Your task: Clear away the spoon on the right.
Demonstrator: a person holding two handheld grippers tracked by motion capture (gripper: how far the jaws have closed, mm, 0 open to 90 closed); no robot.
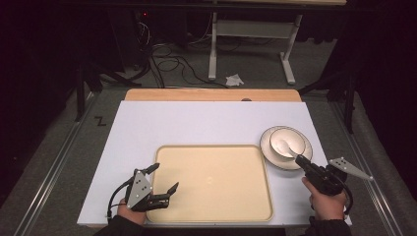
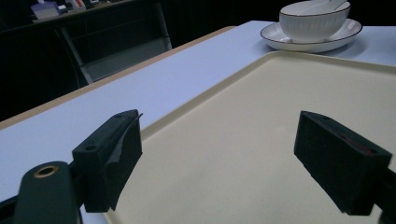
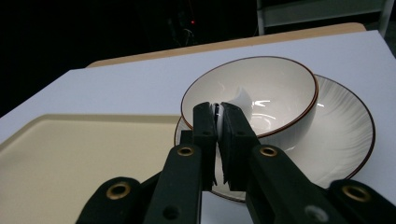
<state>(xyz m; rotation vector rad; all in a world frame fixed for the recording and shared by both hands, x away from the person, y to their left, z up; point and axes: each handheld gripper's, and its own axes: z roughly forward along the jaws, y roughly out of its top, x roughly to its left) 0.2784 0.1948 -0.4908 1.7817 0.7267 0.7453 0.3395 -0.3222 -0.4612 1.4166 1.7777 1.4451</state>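
Note:
A white bowl with a dark rim stands on a white plate at the table's right. A white spoon lies in the bowl with its handle toward me. My right gripper is shut on the spoon's handle at the bowl's near rim. A cream tray lies bare in the middle, just left of the plate. My left gripper hovers open over the tray's near left corner with nothing between its jaws.
The tray and the plate rest on a white mat with a wooden table edge behind it. On the floor beyond are a desk frame, cables and a crumpled paper.

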